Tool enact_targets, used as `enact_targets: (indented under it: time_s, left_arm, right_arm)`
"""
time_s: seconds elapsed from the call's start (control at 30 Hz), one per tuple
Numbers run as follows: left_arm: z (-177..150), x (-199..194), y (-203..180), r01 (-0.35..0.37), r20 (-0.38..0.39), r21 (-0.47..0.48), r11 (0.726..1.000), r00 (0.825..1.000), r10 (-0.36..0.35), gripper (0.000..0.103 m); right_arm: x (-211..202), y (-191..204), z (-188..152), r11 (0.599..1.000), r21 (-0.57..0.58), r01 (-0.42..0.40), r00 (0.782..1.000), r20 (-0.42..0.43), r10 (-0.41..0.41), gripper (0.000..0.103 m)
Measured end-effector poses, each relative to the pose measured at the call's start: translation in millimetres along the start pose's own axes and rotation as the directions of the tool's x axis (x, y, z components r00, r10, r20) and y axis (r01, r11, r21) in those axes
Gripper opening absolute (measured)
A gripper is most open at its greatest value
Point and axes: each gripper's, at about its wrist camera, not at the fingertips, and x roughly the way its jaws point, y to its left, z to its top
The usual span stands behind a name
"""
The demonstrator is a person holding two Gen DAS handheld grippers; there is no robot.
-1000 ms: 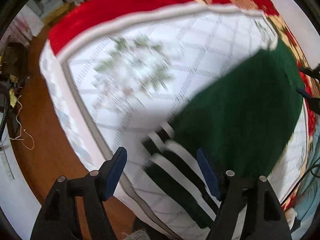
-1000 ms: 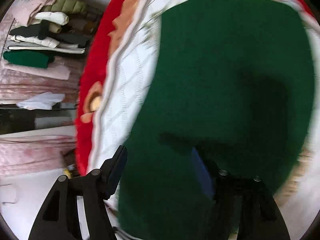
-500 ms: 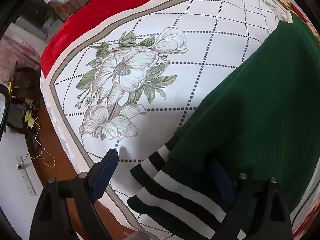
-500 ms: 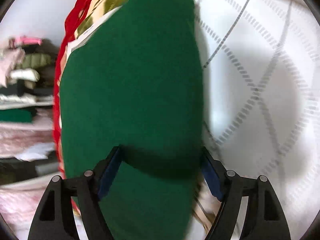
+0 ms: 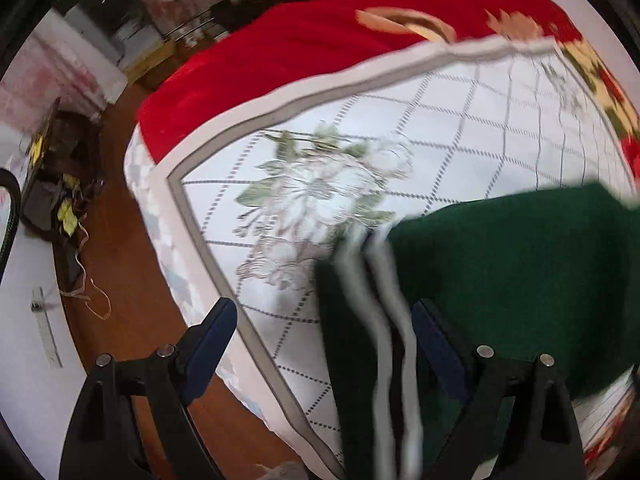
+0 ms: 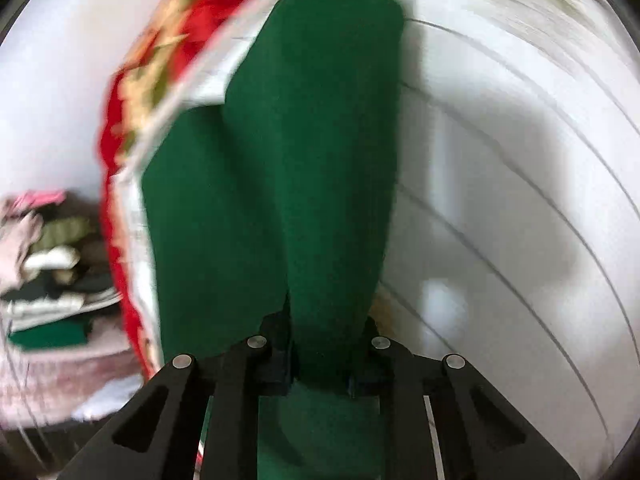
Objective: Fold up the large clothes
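At far left of the left wrist view: brown floor (image 5: 120,280) with a dark bag and loose cords (image 5: 60,200), blurred. Moving right, white bedsheet (image 5: 460,128) with a dotted diamond grid and a flower print, over a red blanket (image 5: 288,48) at upper centre. Left gripper (image 5: 324,344) has its jaws spread wide, nothing clamped; striped cuff (image 5: 380,320) of the green sweater (image 5: 520,272) hangs between and in front of the fingers, lower centre to right.

Right wrist view, left edge: stack of folded clothes (image 6: 48,280), heavy motion blur. Centre: green sweater runs from top centre down into the right gripper (image 6: 320,344), whose jaws are pinched narrow on a bunched fold of the knit. White sheet fills the right side.

Judgement: mid-fold, right side gripped and being carried across. Next move likely needs the left gripper to close on the cuff end so both edges travel together; blur limits confidence.
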Motion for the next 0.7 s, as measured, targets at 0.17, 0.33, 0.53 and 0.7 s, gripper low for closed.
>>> enact_targets:
  time_s: [0.17,0.33,0.53,0.7]
  left_arm:
    - [8,20,-1,0.086,-0.029,-0.054,0.995,0.996,-0.088,0.09]
    - [31,54,-22,0.108,-0.041,0.005,0.994,0.993,-0.108,0.089]
    - [54,49,-59,0.083,0.092,0.116,0.99,0.991,-0.094,0.003]
    - [62,-9,-69,0.137,0.238,0.171,0.976,0.955,-0.176,0.002]
  right_arm:
    - [4,-73,-42,0.989,0.057,0.139,0.978,-0.163,-0.129,0.04]
    - [-5,-79,-51,0.988,-0.022,0.152,0.974,-0.169,-0.153,0.057]
    - [-4,-63,-45,0.984,-0.073,0.16,0.969,-0.179,-0.171,0.057]
    - [-12,-63,-50,0.979,-0.104,0.177,0.968,-0.159,-0.192,0.057]
